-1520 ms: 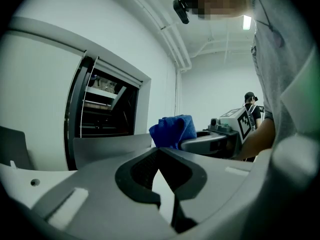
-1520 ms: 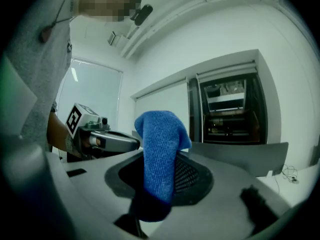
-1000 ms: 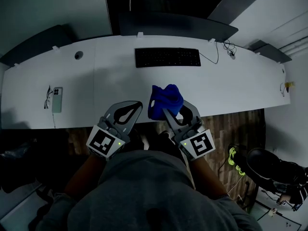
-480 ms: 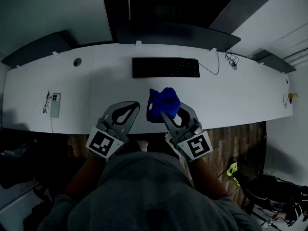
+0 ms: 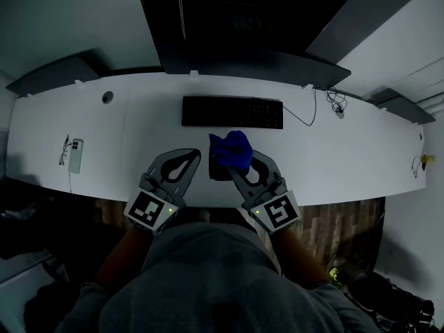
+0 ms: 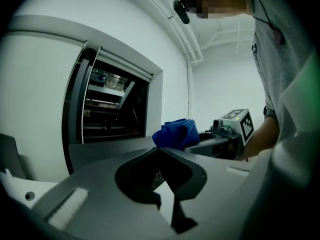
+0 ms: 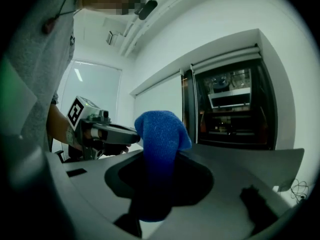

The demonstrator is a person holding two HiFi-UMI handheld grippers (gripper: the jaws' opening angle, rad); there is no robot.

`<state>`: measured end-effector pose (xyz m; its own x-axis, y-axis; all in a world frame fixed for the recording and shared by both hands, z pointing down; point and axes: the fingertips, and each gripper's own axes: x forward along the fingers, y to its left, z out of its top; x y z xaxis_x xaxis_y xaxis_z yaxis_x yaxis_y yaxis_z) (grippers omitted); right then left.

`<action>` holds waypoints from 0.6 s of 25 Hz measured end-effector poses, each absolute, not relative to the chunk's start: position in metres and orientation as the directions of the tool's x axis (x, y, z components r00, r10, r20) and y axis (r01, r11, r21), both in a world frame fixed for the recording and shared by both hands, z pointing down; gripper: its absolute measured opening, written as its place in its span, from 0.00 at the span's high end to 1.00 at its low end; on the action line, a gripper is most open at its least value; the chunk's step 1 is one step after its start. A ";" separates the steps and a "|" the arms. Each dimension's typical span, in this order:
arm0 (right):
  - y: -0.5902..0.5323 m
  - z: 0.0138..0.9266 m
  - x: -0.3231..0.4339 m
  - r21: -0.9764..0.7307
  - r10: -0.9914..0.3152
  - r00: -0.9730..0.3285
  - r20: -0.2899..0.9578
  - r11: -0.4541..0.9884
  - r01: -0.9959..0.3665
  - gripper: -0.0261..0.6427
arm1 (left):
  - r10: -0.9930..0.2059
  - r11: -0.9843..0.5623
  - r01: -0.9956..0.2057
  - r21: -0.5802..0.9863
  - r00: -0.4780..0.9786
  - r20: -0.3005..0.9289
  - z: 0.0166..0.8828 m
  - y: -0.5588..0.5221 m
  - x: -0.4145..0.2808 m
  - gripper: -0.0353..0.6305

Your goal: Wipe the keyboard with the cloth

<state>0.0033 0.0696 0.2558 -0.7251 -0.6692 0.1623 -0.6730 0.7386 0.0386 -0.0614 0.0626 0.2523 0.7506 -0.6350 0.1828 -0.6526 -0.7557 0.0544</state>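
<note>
Head view, steeply downward: a long white desk (image 5: 333, 158) with a black keyboard (image 5: 232, 112) lying flat near its far edge, in front of a dark monitor (image 5: 236, 26). The right gripper (image 5: 239, 166) has its jaws closed on a bunched blue cloth (image 5: 231, 151), which stands up out of the jaw tips and also hangs down between the jaws. The cloth sits just in front of the keyboard's near edge, apart from the keys; in the dim head view it appears to be held just above the desk rather than resting on it, though contact cannot be ruled out. The left gripper (image 5: 191, 159) is beside the right one, near the desk's front edge, its jaw tips brought together with nothing held between them. A phone (image 5: 73, 155) lies well to the left on the desk, and a thin cable (image 5: 316, 96) runs from the keyboard's right end toward the back edge.
</note>
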 end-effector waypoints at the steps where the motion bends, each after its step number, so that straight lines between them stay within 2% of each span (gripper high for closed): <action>1: 0.065 0.258 0.008 0.039 -0.662 -0.731 0.167 0.745 -0.666 0.76 | -0.642 -0.752 -0.658 0.041 0.745 0.181 0.253 0.058 -0.058 0.94; 11: 0.035 0.284 0.035 0.012 -0.574 -0.797 0.190 0.813 -0.583 0.76 | -0.705 -0.683 -0.728 0.062 0.679 0.205 0.272 0.035 -0.025 0.94; 15: 0.017 0.302 0.036 -0.035 -0.578 -0.781 0.234 0.798 -0.601 0.76 | -0.723 -0.659 -0.749 0.067 0.656 0.217 0.282 0.025 -0.025 0.93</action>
<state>0.0364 0.0165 0.3021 -0.7815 -0.5783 0.2344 -0.6012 0.7983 -0.0348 -0.0246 0.0248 0.2819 0.6560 -0.7229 0.2169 -0.7488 -0.6595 0.0666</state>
